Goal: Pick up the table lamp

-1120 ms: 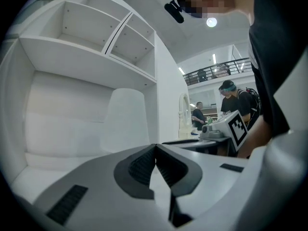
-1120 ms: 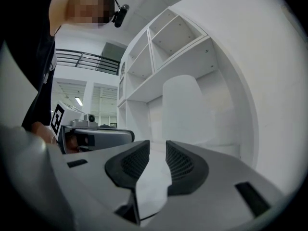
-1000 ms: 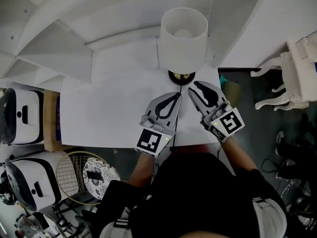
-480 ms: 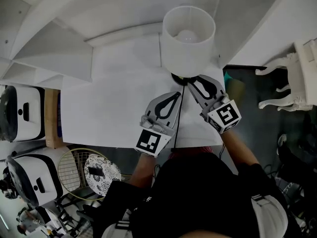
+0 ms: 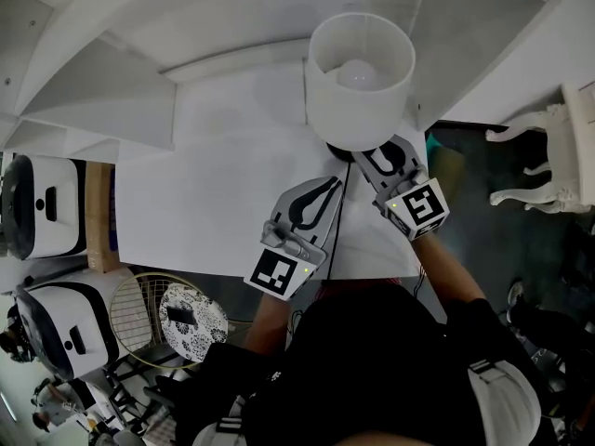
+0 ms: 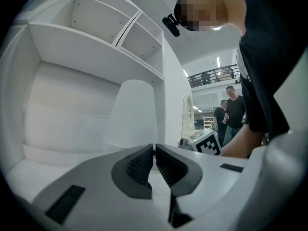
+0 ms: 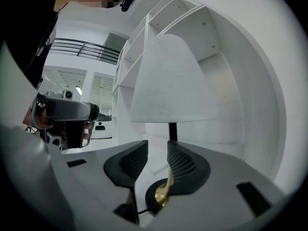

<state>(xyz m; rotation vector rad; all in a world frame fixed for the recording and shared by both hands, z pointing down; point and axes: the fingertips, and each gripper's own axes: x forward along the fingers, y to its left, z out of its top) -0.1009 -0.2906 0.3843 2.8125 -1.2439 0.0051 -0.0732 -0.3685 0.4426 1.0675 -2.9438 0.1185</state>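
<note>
Lamp (image 5: 360, 77): upright on the white tabletop (image 5: 214, 193), straight ahead of the right jaws; black stem (image 7: 172, 131) just beyond their gap, brass-and-black base (image 7: 161, 196) low between them.
Right gripper (image 5: 379, 156): jaws released and opening, not pressing on anything.
Left gripper (image 5: 333, 186): jaws clenched on nothing; lamp ahead and to their right, cord (image 5: 337, 221) just beside.
Risk: likely tip or slide if closed on the flared base instead of the stem; top-heavy shade (image 7: 171, 81) prone to swing in an off-centre grip; possible cord snag on lifting.
Head view: shade from above, hiding the stem, most of the base and the right jaw tips.
Right gripper view: stem, base and the gap between the jaws, missing from above.
Left gripper view: shade only, beyond shut jaws.
</note>
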